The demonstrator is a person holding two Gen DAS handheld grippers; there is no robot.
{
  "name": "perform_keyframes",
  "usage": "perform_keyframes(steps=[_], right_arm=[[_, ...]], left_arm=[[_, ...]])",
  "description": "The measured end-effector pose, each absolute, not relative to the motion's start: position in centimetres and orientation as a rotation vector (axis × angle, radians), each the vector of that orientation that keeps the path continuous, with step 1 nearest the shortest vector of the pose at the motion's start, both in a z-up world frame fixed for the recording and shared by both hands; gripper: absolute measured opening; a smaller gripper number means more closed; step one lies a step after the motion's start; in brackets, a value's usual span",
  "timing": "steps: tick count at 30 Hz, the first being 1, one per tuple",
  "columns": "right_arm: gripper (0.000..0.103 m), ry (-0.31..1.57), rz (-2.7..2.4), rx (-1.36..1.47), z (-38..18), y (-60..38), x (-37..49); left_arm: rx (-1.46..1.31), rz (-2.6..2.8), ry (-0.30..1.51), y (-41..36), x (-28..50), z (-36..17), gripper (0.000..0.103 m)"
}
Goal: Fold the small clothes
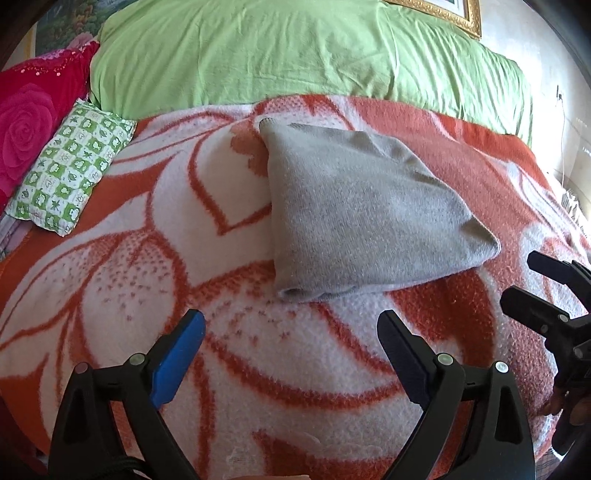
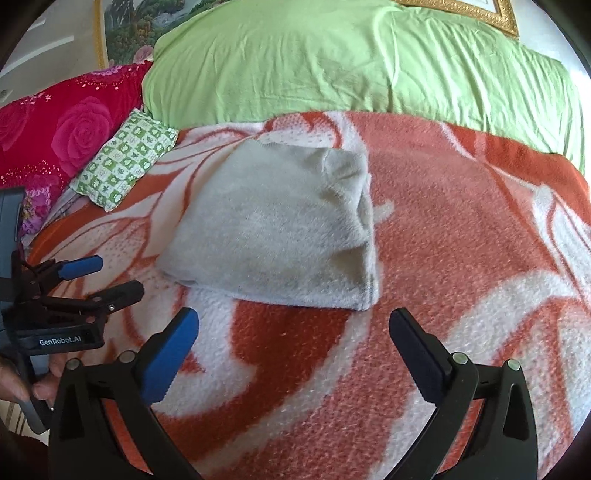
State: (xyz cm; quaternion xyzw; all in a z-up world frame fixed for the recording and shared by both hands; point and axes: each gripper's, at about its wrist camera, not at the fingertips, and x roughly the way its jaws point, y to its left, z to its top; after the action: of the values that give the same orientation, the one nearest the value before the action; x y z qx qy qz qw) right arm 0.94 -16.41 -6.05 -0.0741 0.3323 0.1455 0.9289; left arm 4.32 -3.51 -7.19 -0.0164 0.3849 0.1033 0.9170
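A grey knitted garment (image 1: 365, 210) lies folded into a compact bundle on the orange and white blanket (image 1: 155, 206). It also shows in the right wrist view (image 2: 280, 229). My left gripper (image 1: 291, 325) is open and empty, just in front of the garment's near edge. My right gripper (image 2: 295, 321) is open and empty, also just short of the garment. The right gripper shows at the right edge of the left wrist view (image 1: 532, 284). The left gripper shows at the left edge of the right wrist view (image 2: 114, 277).
A green quilt (image 1: 280, 51) lies behind the blanket. A small green checked pillow (image 1: 70, 170) and a red rose-patterned pillow (image 1: 29, 118) lie at the left. A gold picture frame (image 1: 458, 14) hangs on the back wall.
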Motion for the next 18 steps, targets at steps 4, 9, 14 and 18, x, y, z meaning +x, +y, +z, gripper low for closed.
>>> perform_keyframes(steps=[4, 9, 14, 18], right_arm=[[0.103, 0.678, 0.306, -0.174, -6.24, -15.86, 1.08], [0.103, 0.693, 0.312, -0.188, -6.55, -15.53, 1.36], [0.103, 0.706, 0.306, -0.188, -6.72, -15.77, 1.63], [0.103, 0.710, 0.307, -0.192, -6.75, -15.73, 1.78]], left_arm=[[-0.028, 0.207, 0.792, -3.70, 4.33, -7.20, 0.096], [-0.025, 0.207, 0.805, -3.71, 4.43, -7.23, 0.097], [-0.029, 0.212, 0.814, -3.53, 4.51, -7.21, 0.097], [-0.034, 0.221, 0.808, -3.35, 4.61, -7.07, 0.097]])
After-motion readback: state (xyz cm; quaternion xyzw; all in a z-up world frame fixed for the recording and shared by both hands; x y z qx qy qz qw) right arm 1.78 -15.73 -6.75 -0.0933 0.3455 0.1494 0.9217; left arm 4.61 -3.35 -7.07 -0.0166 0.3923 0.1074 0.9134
